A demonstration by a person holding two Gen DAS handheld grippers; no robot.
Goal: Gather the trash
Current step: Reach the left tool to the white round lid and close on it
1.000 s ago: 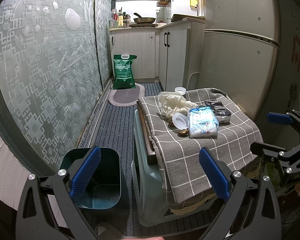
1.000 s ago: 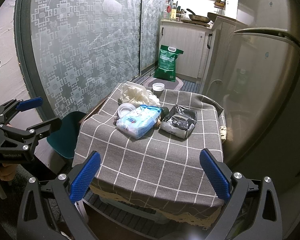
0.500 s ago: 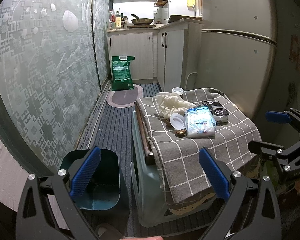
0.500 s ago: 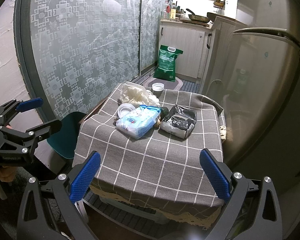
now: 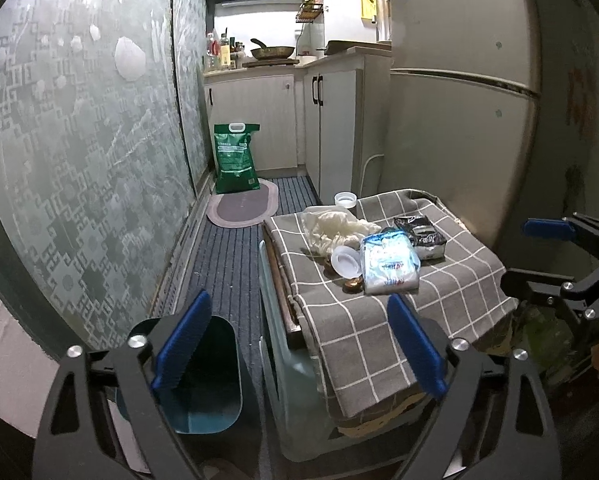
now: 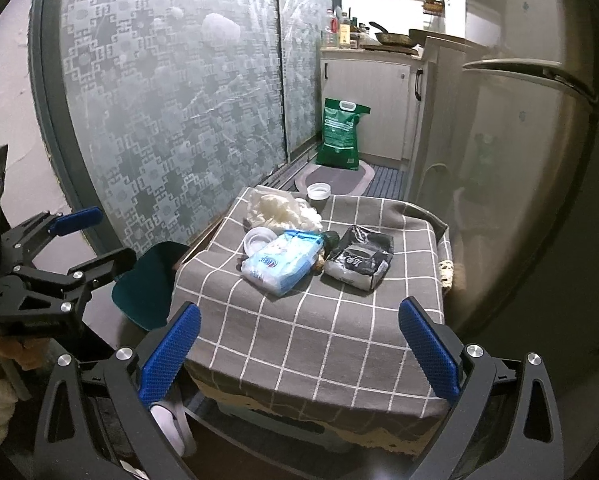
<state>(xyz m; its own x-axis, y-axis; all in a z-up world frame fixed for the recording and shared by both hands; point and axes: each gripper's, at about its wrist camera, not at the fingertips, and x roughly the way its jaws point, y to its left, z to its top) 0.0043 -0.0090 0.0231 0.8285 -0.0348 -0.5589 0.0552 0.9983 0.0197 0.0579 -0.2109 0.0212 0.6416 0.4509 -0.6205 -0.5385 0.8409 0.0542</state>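
Observation:
A low table under a grey checked cloth (image 6: 319, 320) carries the trash: a blue-white tissue pack (image 6: 283, 260), a black-white snack bag (image 6: 359, 260), a crumpled white plastic bag (image 6: 279, 208), a round white lid (image 6: 259, 240) and a white cap (image 6: 319, 191). A teal bin (image 5: 219, 364) stands on the floor left of the table. My left gripper (image 5: 299, 344) hangs above the bin and the table's near corner, its jaws closing with nothing between them. My right gripper (image 6: 299, 354) is open over the table's near edge, empty.
A fridge (image 5: 459, 120) stands right of the table, and a frosted sliding door (image 5: 79, 160) runs along the left. A green sack (image 5: 235, 160) and an oval mat (image 5: 243, 208) lie on the striped floor before white cabinets (image 5: 259, 120).
The left gripper's blue pads have come slightly closer together. The view of the table has barely shifted, and the right gripper looks the same.

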